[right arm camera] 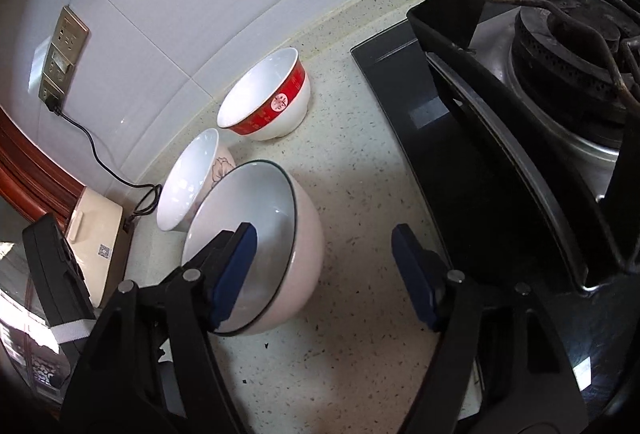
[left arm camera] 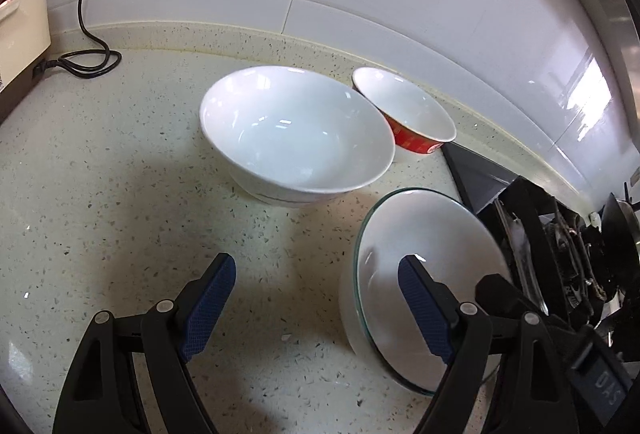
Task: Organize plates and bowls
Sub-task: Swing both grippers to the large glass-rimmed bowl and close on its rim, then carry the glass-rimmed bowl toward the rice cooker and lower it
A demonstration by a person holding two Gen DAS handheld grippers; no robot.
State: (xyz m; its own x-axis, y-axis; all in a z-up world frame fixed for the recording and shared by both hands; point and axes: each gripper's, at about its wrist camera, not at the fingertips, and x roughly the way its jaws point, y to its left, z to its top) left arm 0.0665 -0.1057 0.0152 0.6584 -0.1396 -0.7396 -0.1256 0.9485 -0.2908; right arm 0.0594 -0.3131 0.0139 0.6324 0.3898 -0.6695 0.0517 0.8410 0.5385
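Observation:
Three bowls stand on the speckled counter [left arm camera: 120, 174]. A large white bowl [left arm camera: 296, 132] is ahead of my left gripper [left arm camera: 316, 274], which is open and empty above the counter. A red-banded bowl [left arm camera: 408, 110] stands behind it near the wall. A dark-rimmed white bowl [left arm camera: 424, 258] sits at the right, with my left gripper's right finger over its rim. In the right wrist view my right gripper [right arm camera: 324, 240] is open; its left finger is over the dark-rimmed bowl [right arm camera: 272, 230]. The flower-patterned white bowl [right arm camera: 192, 178] and red-banded bowl [right arm camera: 268, 98] stand beyond.
A black gas stove [right arm camera: 540, 138] with a burner and grate lies to the right. A cream appliance [right arm camera: 100, 234] with a black cable [left arm camera: 86, 34] stands at the left by the tiled wall. A wall socket [right arm camera: 62, 54] is above it.

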